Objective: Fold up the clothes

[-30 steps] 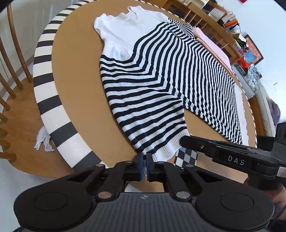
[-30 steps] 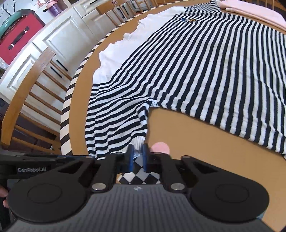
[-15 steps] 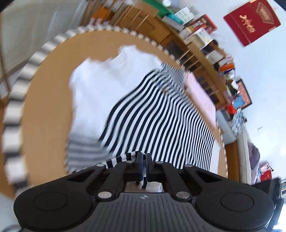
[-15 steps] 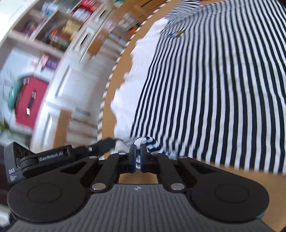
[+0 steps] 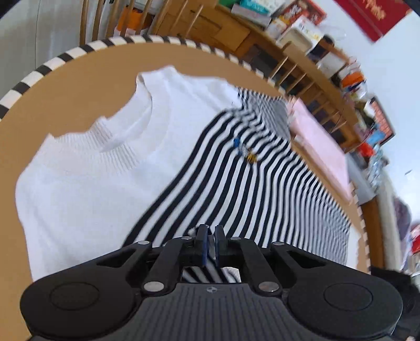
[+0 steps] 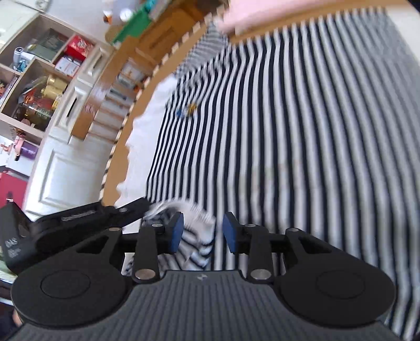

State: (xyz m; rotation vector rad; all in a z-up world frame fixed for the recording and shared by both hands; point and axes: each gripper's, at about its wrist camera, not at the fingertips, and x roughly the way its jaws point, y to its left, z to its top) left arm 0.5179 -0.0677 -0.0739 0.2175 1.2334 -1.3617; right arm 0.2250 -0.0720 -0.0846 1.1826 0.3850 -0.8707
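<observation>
The right gripper (image 6: 202, 230) has just been opening, its pads clear of the striped sleeve (image 6: 195, 236) lying between them; the left gripper (image 5: 210, 242) has just parted slightly, sleeve fabric in the narrow gap. Beyond, the sweater (image 5: 236, 168) lies spread on the round table (image 5: 86, 78), a pink cloth (image 5: 317, 141) beside it

Cluttered wooden shelves (image 5: 302, 39), white cabinet doors (image 6: 68, 168), perhaps chairs (image 5: 110, 21).

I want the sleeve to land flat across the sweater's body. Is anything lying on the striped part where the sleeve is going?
Nothing visible: the striped body ahead of the sleeve is bare. The pink cloth lies beyond the sweater's far edge.
</observation>
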